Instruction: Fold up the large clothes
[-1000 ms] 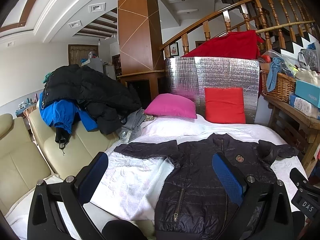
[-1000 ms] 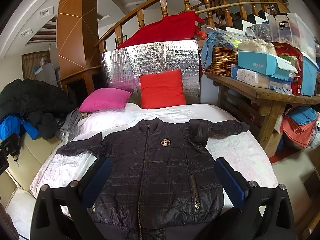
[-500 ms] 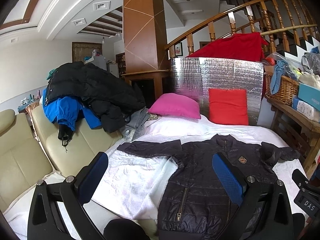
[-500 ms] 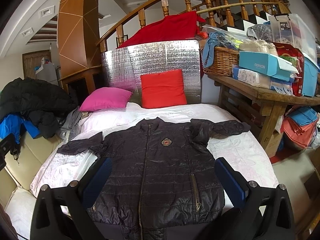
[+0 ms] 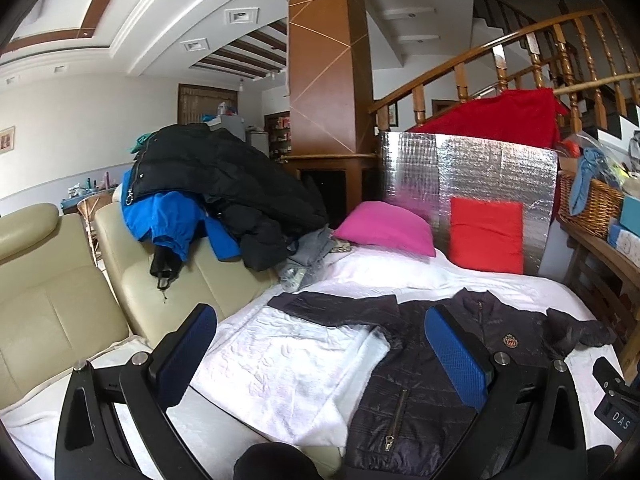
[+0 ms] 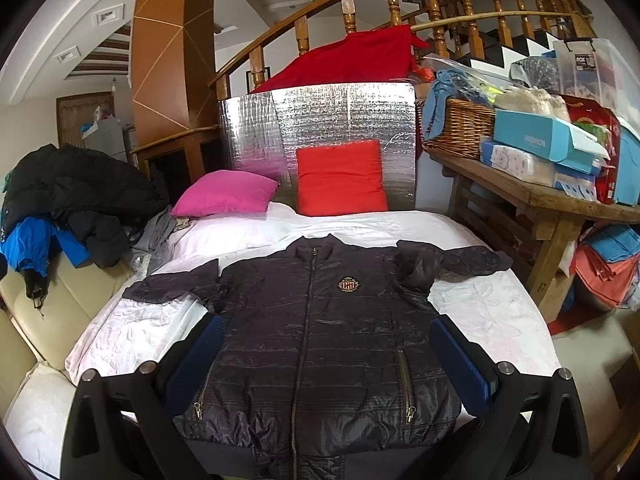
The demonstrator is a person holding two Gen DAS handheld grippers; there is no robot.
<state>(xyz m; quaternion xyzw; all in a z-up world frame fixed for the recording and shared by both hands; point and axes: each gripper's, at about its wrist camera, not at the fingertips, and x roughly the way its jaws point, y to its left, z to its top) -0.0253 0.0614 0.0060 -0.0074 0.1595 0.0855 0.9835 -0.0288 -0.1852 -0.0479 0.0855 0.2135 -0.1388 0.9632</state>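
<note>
A dark quilted zip jacket (image 6: pixel 320 336) lies flat, front up, on the white-covered bed (image 6: pixel 488 312), sleeves spread to both sides and a small crest on the chest. In the left wrist view the same jacket (image 5: pixel 420 376) lies right of centre, its left sleeve (image 5: pixel 332 308) stretched toward the sofa. My right gripper (image 6: pixel 328 356) hangs open above the jacket's lower half, nothing between its blue pads. My left gripper (image 5: pixel 320 356) is open too, held over the white cover beside the jacket's left edge.
A cream sofa (image 5: pixel 48 312) along the left carries a heap of black and blue coats (image 5: pixel 208 196). Pink (image 6: pixel 224 196) and red (image 6: pixel 340 176) cushions lean against a silver foil panel at the bed head. A cluttered wooden table (image 6: pixel 560 204) stands right.
The left gripper's view has swung leftward, so the jacket sits further right and more sofa shows. The right gripper has hardly moved. Both stay open.
</note>
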